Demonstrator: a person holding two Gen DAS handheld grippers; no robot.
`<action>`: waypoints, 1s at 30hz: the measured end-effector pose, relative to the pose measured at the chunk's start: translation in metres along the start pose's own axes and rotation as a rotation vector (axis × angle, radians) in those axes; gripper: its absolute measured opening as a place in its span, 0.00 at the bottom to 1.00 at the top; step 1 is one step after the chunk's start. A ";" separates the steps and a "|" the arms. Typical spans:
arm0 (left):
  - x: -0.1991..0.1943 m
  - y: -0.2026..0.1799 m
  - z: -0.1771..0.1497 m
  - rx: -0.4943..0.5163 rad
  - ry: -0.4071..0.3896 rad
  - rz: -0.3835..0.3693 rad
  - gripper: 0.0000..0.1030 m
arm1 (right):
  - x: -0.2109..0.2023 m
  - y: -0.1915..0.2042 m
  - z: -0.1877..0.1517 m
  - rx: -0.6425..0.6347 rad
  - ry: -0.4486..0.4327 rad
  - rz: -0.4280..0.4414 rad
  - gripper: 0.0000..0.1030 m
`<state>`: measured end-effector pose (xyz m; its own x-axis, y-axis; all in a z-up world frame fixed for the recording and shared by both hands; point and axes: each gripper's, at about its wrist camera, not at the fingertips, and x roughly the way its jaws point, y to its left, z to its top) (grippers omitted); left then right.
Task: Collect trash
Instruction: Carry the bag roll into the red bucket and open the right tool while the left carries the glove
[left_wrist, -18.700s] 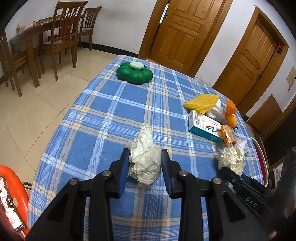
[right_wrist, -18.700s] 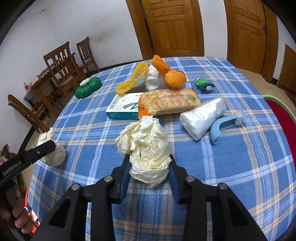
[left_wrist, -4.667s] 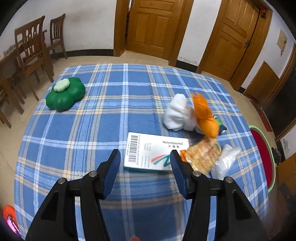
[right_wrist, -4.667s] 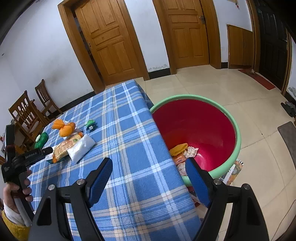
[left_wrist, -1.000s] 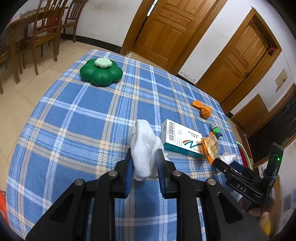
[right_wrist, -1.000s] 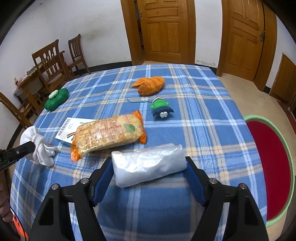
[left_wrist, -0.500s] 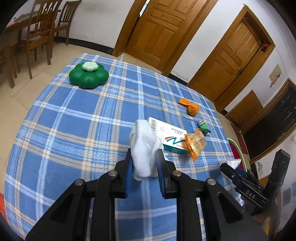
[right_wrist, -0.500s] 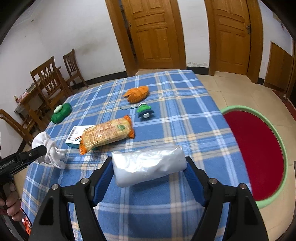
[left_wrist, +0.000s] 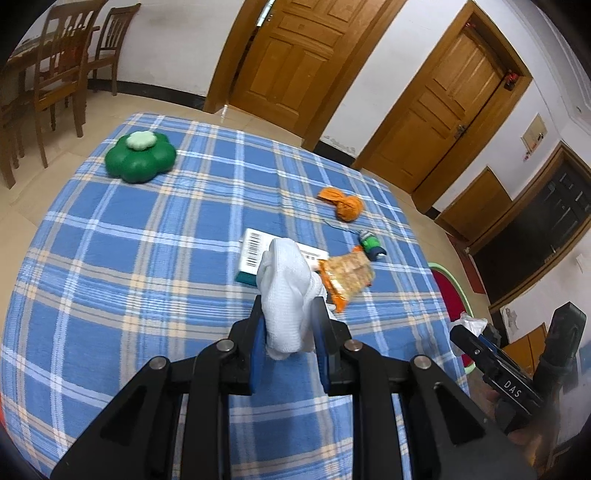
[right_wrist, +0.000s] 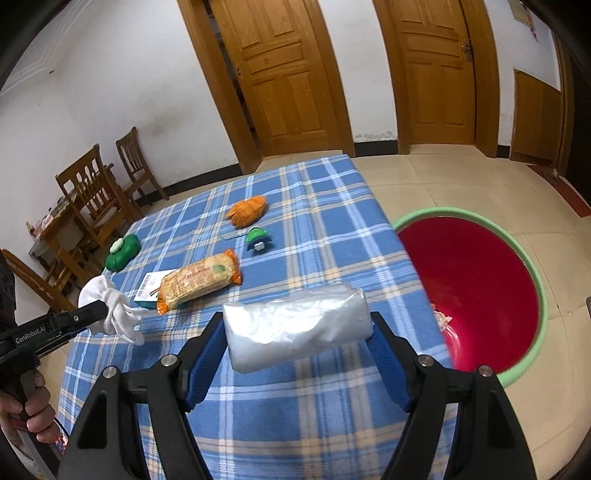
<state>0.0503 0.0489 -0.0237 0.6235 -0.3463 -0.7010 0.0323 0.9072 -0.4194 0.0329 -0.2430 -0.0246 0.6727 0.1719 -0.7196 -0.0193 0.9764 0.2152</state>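
Note:
My left gripper (left_wrist: 290, 325) is shut on a white cloth wad (left_wrist: 286, 291) and holds it above the blue plaid table (left_wrist: 147, 258). In the right wrist view the same wad (right_wrist: 110, 310) hangs at the left gripper's tip. My right gripper (right_wrist: 297, 332) is shut on a clear plastic bag roll (right_wrist: 295, 326), held crosswise over the table's right edge. A red bin with a green rim (right_wrist: 476, 291) stands on the floor just right of the table, with some scraps at its bottom.
On the table lie an orange snack pack (right_wrist: 197, 282), a white and teal box (left_wrist: 255, 254), an orange cloth toy (left_wrist: 341, 203), a small green toy (left_wrist: 371, 245) and a green flower-shaped box (left_wrist: 138, 157). Wooden chairs (right_wrist: 96, 192) stand behind the table on the left, doors behind.
Both grippers have risen and swung right toward the bin with their loads. The red bin now fills more of the right wrist view.

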 end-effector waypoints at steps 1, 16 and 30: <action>0.001 -0.002 0.000 0.003 0.003 -0.004 0.22 | -0.002 -0.003 0.000 0.007 -0.004 0.000 0.74; 0.015 -0.055 -0.003 0.088 0.055 -0.053 0.22 | -0.029 -0.054 -0.003 0.117 -0.057 -0.028 0.75; 0.048 -0.122 -0.001 0.227 0.111 -0.111 0.22 | -0.036 -0.119 -0.006 0.243 -0.082 -0.126 0.75</action>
<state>0.0755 -0.0792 -0.0071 0.5169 -0.4596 -0.7222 0.2777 0.8881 -0.3663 0.0070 -0.3644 -0.0281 0.7166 0.0307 -0.6968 0.2391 0.9277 0.2867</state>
